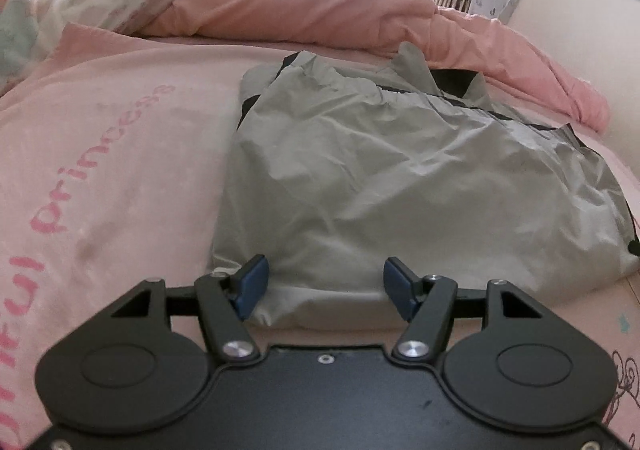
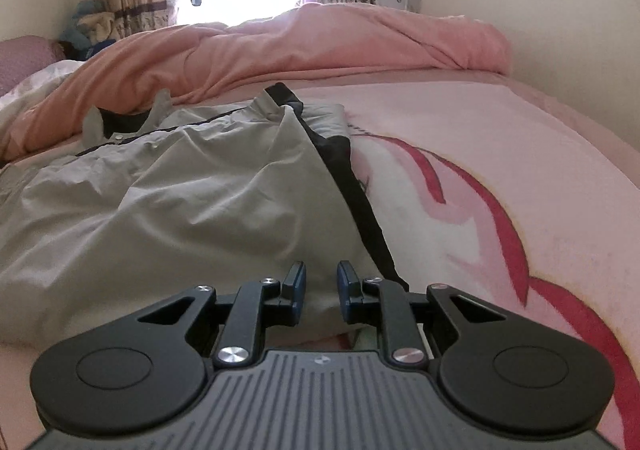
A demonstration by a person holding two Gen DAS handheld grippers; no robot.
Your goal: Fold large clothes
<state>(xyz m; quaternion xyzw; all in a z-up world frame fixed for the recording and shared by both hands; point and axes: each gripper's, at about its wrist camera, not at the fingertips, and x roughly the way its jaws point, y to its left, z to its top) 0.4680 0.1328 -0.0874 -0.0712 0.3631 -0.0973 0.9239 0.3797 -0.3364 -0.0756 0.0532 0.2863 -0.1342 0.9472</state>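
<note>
Grey jacket (image 1: 400,178) lies folded on the pink bed (image 1: 120,154). At its near edge, left gripper (image 1: 324,286) gapes wide, right gripper (image 2: 322,286) narrowly parted, both empty; bare sheet flanks the jacket.

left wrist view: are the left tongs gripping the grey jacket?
No. The left tongs stand wide open above the near edge of the grey jacket, their blue pads clear of the cloth.

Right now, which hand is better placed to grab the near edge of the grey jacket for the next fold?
Probably the left tongs: wide open, straddling the jacket's near edge. The right tongs stand narrowly open at its near right corner.
</note>
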